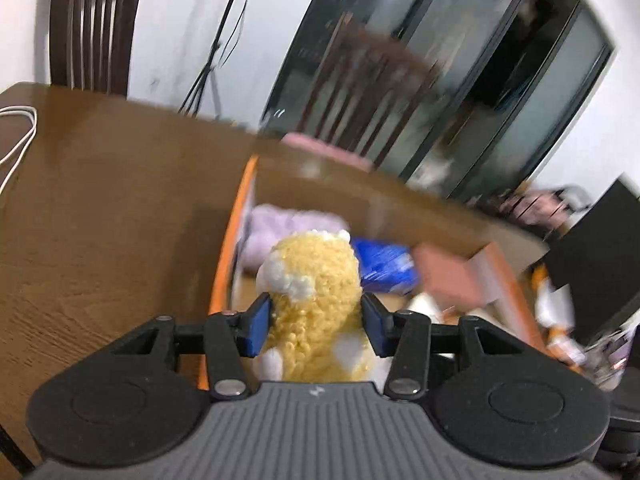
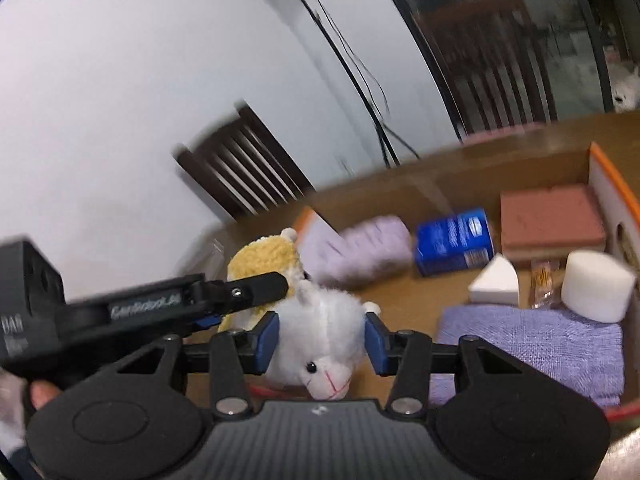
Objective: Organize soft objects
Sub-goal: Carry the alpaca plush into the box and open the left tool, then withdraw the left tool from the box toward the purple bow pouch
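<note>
A yellow and white plush sheep [image 1: 316, 292] is held by both grippers over an open cardboard box [image 1: 224, 264]. My left gripper [image 1: 316, 320] is shut on its yellow woolly body. My right gripper [image 2: 322, 342] is shut on its white head [image 2: 320, 336], face toward the camera. The left gripper's body [image 2: 168, 304] shows in the right wrist view, clamped on the yellow body [image 2: 264, 260]. Inside the box [image 2: 612, 184] lie a lilac plush [image 2: 368, 248], a blue pack [image 2: 454, 246], a pink-brown sponge block [image 2: 552, 226], a purple cloth [image 2: 532, 344] and white foam pieces [image 2: 596, 284].
The box sits on a brown wooden table [image 1: 100, 208]. A white cable [image 1: 18, 136] lies at the table's far left. Dark wooden chairs [image 1: 96, 24] stand behind the table by the white wall. A black object [image 1: 596, 256] stands right of the box.
</note>
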`<state>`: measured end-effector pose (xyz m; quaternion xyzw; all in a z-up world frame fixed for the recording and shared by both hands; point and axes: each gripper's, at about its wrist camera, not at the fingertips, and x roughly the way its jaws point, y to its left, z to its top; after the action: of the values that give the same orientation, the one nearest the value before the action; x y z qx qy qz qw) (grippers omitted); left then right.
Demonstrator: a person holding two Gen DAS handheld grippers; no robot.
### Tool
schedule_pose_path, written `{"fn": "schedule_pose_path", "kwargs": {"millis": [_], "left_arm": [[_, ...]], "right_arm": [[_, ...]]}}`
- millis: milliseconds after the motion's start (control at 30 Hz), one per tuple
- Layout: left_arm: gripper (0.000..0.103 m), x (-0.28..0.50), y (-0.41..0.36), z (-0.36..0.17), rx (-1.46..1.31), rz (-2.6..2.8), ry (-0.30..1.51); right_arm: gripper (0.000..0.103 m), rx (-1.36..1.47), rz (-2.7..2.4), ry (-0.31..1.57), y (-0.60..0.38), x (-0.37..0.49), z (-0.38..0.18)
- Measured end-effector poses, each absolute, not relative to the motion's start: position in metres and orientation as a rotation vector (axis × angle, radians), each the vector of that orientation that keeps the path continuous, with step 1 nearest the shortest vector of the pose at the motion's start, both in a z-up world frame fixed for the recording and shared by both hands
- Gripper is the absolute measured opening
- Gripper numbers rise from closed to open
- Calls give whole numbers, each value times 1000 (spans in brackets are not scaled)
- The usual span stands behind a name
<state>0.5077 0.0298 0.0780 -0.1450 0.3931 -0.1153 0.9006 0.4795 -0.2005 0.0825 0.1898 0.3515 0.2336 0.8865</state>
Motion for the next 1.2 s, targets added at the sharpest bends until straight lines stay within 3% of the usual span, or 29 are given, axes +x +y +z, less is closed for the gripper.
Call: {"fn": "schedule_pose_path", "kwargs": {"millis": [67,167,267,333,433,633,767,933,1033,1200], "left_arm": [[50,507,24,73,-217,-215,797],[63,500,20,73,-153,-229,739],[63,496,17,72,-107,-236,708],[61,493,18,69,-103,-223,701],[48,479,12,67,-51,-197,675],[49,449,16,76,-109,-260,696],[53,431,16,108,-60,-239,603],[66,392,26,156,-77,-238,456],[69,366,25,161,-47,-209,410],[83,308,11,142,25,-164,331]], "right_arm": [[47,384,489,792,-196,494,65],[48,376,496,862,-189,508,50],[52,354,494,901,-183,516,42],[53,335,499,905,-185,516,41],[53,308,509,918,-186,512,41],[54,240,521,926,-196,493,49],[59,216,510,860,-205,473,77],[68,184,462,700,-235,431,131],[78,130,392,561,-252,396,155],[93,30,305,335,-269,326,159]]}}
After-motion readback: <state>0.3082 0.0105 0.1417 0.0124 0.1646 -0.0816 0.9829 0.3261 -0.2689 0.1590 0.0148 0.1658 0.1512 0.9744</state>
